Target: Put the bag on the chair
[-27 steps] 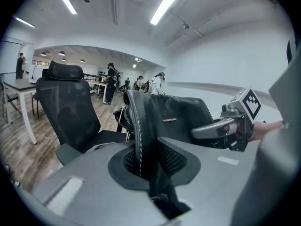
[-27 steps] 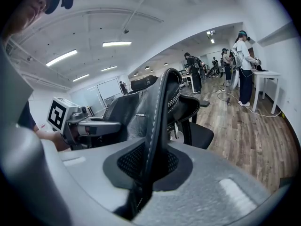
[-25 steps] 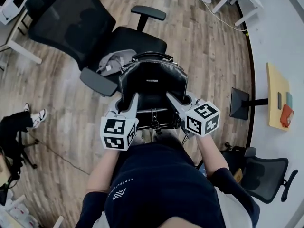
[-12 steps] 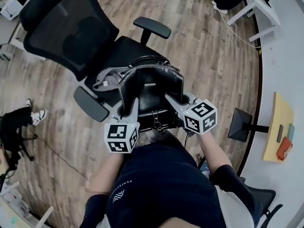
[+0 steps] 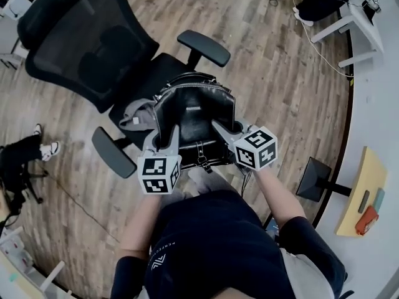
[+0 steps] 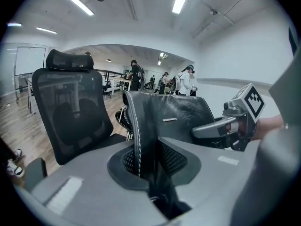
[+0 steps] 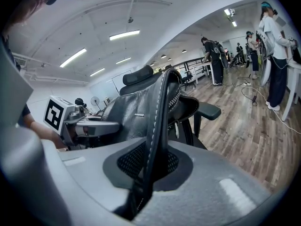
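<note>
I have the bag [image 5: 194, 120] pinched from both sides. My left gripper [image 5: 174, 131] is clamped on its left stitched edge and my right gripper [image 5: 217, 126] on the right one, each seam caught between the pads. Gripping both sides keeps the bag upright and square, so it doesn't sag or swing, and its handles stand free on top. I judge that is how it should go down, flat on its base.

The bag hangs over the front of the chair [image 5: 93, 48], above the seat and between the two armrests, with its face towards me. The backrest is beyond it, so the seat lies open to my approach. The step in hand looks like lowering it.

A grey cloth [image 5: 138, 113] lies on the seat, just left of the bag and partly under it. It could bunch up beneath the base.

The bag covers most of the seat, so I cannot tell whether its bottom touches yet. My body cuts off the bag's near lower edge, and the chair's base is out of sight. In both gripper views the seam fills the gap, hiding the pads' inner faces.
</note>
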Available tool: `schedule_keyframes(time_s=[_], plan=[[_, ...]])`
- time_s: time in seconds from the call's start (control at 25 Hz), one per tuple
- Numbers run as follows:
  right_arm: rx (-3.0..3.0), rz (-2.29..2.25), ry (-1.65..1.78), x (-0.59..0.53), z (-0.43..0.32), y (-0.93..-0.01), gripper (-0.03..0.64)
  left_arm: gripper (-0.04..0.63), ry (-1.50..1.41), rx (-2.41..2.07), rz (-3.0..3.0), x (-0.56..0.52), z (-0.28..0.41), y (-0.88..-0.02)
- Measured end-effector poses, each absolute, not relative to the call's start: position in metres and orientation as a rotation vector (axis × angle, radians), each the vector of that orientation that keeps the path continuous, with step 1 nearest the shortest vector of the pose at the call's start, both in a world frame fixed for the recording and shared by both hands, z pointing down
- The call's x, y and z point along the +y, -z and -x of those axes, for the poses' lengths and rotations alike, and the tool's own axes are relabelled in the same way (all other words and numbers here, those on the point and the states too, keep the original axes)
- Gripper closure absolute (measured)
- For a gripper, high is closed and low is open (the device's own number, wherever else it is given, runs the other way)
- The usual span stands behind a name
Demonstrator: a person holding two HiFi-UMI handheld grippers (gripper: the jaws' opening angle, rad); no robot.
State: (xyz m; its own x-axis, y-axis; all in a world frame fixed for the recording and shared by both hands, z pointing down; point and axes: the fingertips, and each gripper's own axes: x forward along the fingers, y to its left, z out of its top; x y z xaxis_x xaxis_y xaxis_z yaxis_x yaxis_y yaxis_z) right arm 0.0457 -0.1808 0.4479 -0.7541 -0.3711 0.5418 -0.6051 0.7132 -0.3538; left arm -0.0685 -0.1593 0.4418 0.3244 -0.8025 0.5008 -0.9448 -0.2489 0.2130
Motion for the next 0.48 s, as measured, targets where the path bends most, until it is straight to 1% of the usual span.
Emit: schedule_keyframes(time_s=[0.48], plan=[[-2.508, -0.744, -0.737, -0.25, -0.027, -0.494, 0.586, 0.514, -0.486, -1.557, -2.097, -0.229, 0.087, -0.481]])
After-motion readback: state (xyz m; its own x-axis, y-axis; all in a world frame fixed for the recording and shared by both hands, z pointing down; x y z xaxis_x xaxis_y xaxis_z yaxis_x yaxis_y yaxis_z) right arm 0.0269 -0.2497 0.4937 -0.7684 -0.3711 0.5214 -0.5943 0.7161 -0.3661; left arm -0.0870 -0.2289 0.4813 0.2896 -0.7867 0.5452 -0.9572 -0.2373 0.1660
